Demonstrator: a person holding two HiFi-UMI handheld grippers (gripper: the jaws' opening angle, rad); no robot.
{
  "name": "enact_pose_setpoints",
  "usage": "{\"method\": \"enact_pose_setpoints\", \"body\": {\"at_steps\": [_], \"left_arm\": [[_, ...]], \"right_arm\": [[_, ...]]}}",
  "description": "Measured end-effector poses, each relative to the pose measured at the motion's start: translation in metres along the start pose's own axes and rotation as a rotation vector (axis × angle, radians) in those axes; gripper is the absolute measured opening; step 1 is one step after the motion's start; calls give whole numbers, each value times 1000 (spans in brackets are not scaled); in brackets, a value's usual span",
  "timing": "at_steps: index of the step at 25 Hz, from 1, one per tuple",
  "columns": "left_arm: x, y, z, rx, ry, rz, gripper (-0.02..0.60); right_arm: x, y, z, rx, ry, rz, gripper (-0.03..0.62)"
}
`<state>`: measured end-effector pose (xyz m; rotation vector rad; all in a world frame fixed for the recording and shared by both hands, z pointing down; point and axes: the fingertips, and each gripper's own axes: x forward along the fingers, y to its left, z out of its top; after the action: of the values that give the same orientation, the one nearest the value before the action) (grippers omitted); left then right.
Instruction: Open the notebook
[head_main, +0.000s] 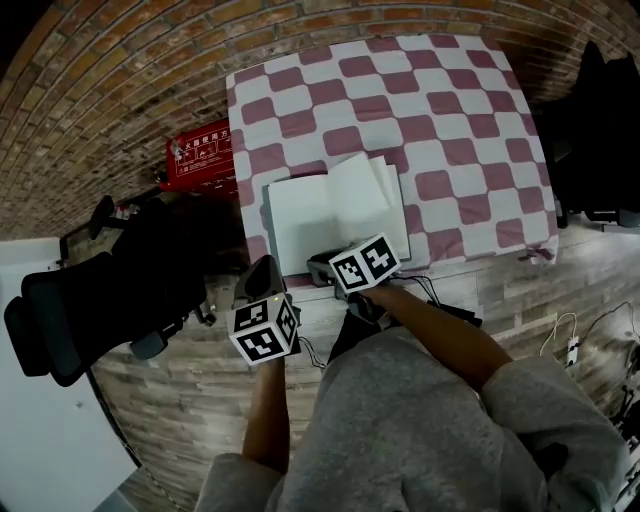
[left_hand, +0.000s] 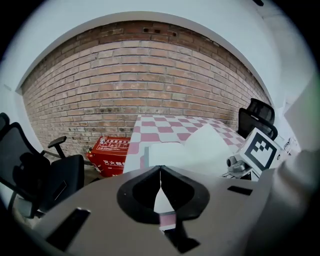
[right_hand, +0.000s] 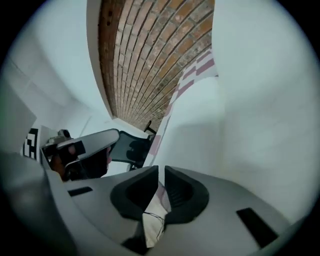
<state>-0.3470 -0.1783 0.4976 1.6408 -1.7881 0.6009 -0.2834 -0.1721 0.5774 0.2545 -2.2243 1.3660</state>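
white notebook lies open | right gripper pinches its raised page | left gripper closed, empty, near its corner

notebook: matt white paper | tablecloth: matt cloth | wall: rough brick | floor: wood planks
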Motion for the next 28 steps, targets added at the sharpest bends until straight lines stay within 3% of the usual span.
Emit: {"method": "enact_pose_setpoints", "body": {"at_steps": [5, 13, 28], "left_arm": [[12, -22, -1, 20, 14, -49, 9], [24, -50, -2, 45, 31, -113, 9], [5, -86, 2, 75, -11, -132, 9]], "right_arm": [[-37, -38, 13, 18, -113, -189, 49], [-93, -87, 13, 86, -173, -360, 41], [-154, -112, -9, 39, -181, -434, 40]]}}
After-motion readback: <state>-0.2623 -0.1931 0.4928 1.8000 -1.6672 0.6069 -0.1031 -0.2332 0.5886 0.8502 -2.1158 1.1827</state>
